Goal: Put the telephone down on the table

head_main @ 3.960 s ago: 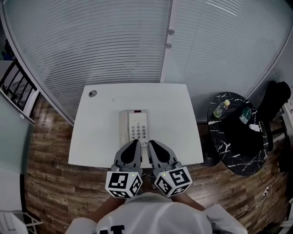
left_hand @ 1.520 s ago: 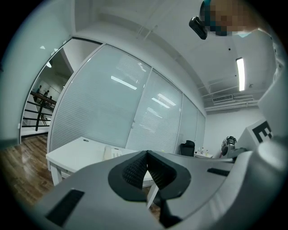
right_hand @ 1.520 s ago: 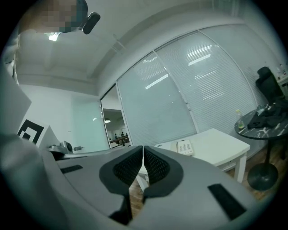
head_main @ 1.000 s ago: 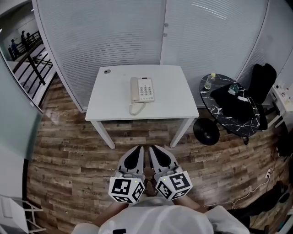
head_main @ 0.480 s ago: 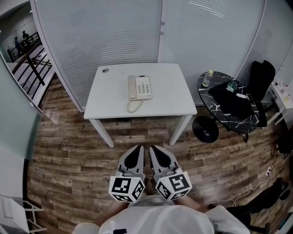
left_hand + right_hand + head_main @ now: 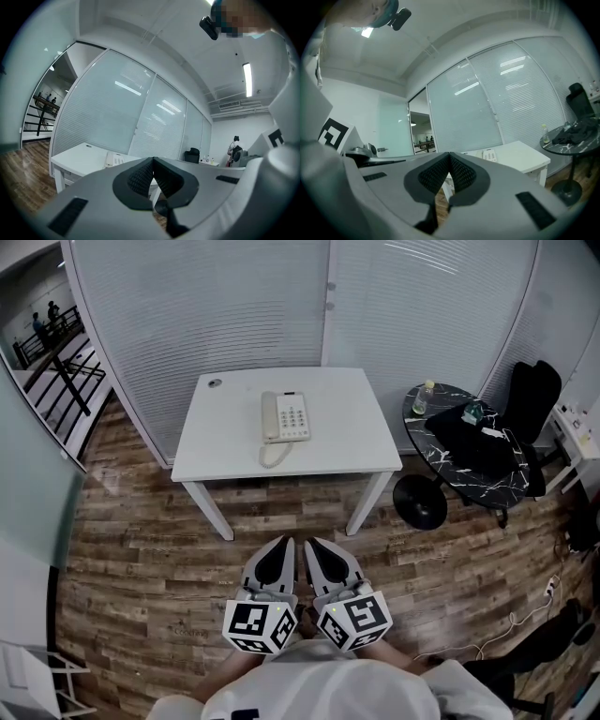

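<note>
A cream telephone (image 6: pixel 285 416) with its handset on the cradle and a coiled cord lies on the white table (image 6: pixel 347 442), far ahead of me. It also shows small in the left gripper view as the telephone (image 6: pixel 114 160) and in the right gripper view as the telephone (image 6: pixel 489 154). My left gripper (image 6: pixel 282 543) and right gripper (image 6: pixel 310 543) are side by side over the wooden floor, well short of the table, both shut and empty. The same left gripper (image 6: pixel 153 160) and right gripper (image 6: pixel 449 153) point level, pads meeting with nothing between.
A round black marble side table (image 6: pixel 459 451) with a bottle (image 6: pixel 423 397) and dark clothing stands right of the white table, a black chair (image 6: pixel 532 399) behind it. Frosted glass walls (image 6: pixel 234 306) run behind the table. Cables (image 6: pixel 525 624) lie on the floor at right.
Four seconds ago the grippers hung right over the table's front edge by the telephone; now the table is far ahead. Over the last second the table has slid slightly further away in the view.
</note>
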`<state>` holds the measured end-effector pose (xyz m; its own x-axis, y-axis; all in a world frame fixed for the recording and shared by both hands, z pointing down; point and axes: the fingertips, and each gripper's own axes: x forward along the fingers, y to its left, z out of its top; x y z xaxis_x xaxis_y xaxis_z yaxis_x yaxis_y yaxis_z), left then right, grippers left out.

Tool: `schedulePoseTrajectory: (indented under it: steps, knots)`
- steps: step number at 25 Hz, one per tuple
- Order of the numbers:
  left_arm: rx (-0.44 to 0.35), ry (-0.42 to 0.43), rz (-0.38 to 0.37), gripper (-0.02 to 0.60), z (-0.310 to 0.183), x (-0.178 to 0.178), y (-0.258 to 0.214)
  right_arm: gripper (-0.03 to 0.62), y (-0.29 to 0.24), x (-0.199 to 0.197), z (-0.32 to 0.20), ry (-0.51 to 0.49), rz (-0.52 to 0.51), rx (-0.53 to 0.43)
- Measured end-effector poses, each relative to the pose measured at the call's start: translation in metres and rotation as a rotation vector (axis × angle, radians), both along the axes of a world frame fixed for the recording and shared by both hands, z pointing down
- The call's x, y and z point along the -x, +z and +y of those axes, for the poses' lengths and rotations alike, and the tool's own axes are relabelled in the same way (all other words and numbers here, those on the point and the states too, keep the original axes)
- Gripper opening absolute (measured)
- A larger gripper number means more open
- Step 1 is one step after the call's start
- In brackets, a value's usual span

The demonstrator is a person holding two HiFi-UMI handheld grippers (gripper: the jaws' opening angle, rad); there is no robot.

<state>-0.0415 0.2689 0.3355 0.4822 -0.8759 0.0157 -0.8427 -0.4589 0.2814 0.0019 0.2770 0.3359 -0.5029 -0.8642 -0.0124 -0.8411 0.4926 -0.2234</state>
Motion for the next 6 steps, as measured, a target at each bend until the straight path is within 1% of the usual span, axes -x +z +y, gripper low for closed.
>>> schedulePoseTrajectory:
  steps: [6]
  knots:
    - [0.007, 0.001, -0.008, 0.005, 0.0011, 0.0046, 0.0041, 0.026, 0.0025, 0.0055, 0.0017, -0.001, 0.003, 0.0]
